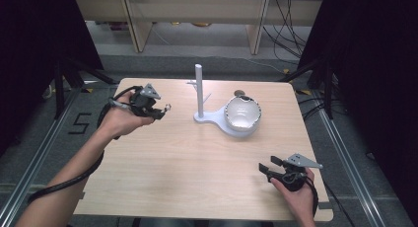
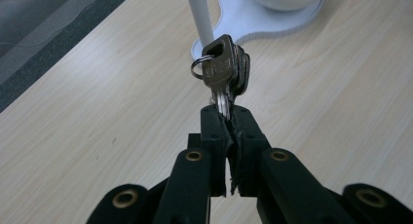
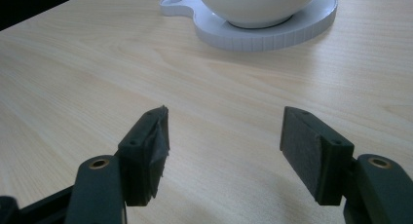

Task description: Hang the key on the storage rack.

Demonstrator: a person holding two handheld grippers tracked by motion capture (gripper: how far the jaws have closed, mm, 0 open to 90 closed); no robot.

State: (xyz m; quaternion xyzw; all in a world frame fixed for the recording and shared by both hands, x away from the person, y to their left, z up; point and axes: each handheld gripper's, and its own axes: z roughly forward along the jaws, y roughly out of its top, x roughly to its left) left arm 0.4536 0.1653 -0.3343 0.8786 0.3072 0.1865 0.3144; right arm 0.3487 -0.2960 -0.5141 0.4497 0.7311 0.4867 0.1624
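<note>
Two claws work above the table (image 1: 162, 158). Left claw (image 2: 228, 118) pinches a bunch of keys (image 2: 224, 70) by the blades, heads toward the white stand (image 1: 199, 91). Right claw (image 3: 225, 146) gapes empty near it.

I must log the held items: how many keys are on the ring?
At least 3 keys, stacked on one ring, blades pinched in the left gripper; more may hide behind.

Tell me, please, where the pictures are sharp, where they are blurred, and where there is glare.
High view: soft overall, dark at both sides, glare inside the white round bowl. Left gripper view: the bunch of silver metal keys in the left tongs is sharp, the white upright post behind slightly blurred. Right gripper view: the open right tongs look a bit soft, the wood grain clear.
</note>
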